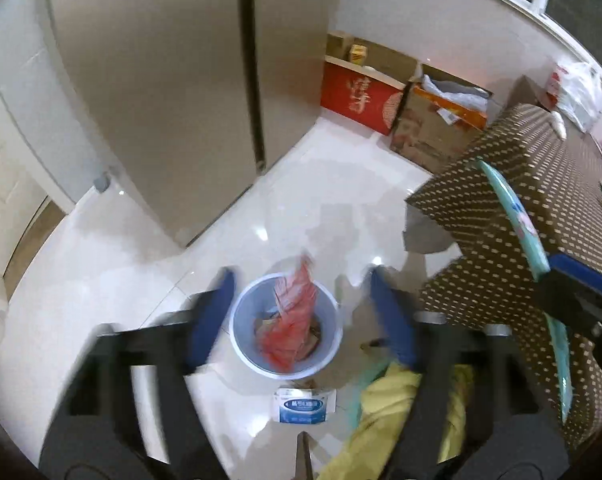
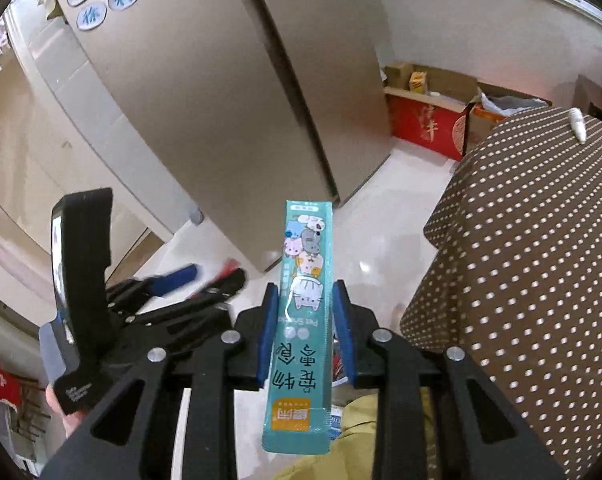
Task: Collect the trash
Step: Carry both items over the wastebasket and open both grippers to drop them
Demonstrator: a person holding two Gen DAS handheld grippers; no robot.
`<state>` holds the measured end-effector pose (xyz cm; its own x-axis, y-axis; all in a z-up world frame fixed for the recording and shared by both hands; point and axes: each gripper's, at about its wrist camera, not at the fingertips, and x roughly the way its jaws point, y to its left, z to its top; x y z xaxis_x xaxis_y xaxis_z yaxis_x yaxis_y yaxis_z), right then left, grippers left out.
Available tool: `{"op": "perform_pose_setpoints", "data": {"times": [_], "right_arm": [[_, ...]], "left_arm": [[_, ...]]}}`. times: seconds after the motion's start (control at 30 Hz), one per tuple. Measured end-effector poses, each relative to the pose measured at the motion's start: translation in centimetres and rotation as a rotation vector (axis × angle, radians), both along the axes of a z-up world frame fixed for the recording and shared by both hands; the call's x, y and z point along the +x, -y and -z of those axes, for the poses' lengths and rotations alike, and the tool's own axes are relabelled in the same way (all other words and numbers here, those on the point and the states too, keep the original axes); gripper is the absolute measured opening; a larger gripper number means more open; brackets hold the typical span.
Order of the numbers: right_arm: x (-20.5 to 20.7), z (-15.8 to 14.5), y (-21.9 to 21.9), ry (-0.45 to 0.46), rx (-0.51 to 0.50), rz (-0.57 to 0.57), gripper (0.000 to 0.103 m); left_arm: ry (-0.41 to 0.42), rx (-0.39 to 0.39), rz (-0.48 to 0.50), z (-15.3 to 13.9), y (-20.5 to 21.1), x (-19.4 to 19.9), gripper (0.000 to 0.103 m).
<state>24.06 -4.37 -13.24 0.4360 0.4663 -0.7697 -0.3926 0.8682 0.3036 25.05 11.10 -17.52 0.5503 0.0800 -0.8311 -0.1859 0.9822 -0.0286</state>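
Observation:
My left gripper (image 1: 301, 292) is open above a light blue waste bin (image 1: 243, 344) on the floor. A red and white wrapper (image 1: 291, 320) is in the air between the fingers, dropping into the bin, blurred. My right gripper (image 2: 306, 320) is shut on a teal pet-snack pouch (image 2: 305, 312) with cartoon cats, held upright. The pouch's edge also shows at the right of the left wrist view (image 1: 517, 220). The left gripper appears in the right wrist view (image 2: 181, 280), low and to the left.
A small blue and white packet (image 1: 303, 405) lies on the white tiles beside the bin. A table with a brown dotted cloth (image 2: 541, 260) stands at right. A tall fridge (image 1: 161, 100) is behind, with red and cardboard boxes (image 1: 361, 98) in the corner.

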Motion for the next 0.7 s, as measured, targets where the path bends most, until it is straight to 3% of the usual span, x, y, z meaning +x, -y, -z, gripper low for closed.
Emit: {"op": "perform_pose_setpoints", "data": {"times": [0.47, 0.57, 0.6, 0.63, 0.67, 0.7], "right_arm": [[0.1, 4.9, -3.3, -0.092, -0.075, -0.031, 0.028], [0.5, 5.3, -4.6, -0.084, -0.049, -0.022, 0.031], [0.8, 5.5, -5.1, -0.087, -0.042, -0.015, 0.036], [1.0, 5.8, -5.5, -0.100, -0.045, -0.006, 0.059], [1.0, 6.0, -5.8, -0.109, -0.038, 0.000, 0.071], [1.0, 6.1, -6.1, -0.113, -0.021, -0.006, 0.071]], "left_arm": [[-0.088, -0.028, -0.111, 3.6, -4.9, -3.0, 0.071], [-0.092, -0.036, -0.135, 3.7, -5.7, -3.7, 0.071], [-0.092, -0.036, -0.142, 3.6, -5.9, -4.0, 0.071], [-0.091, -0.037, -0.149, 3.5, -6.3, -4.4, 0.072], [-0.087, -0.038, -0.152, 3.3, -6.5, -4.6, 0.072], [-0.081, -0.040, -0.155, 3.1, -6.7, -4.8, 0.072]]}}
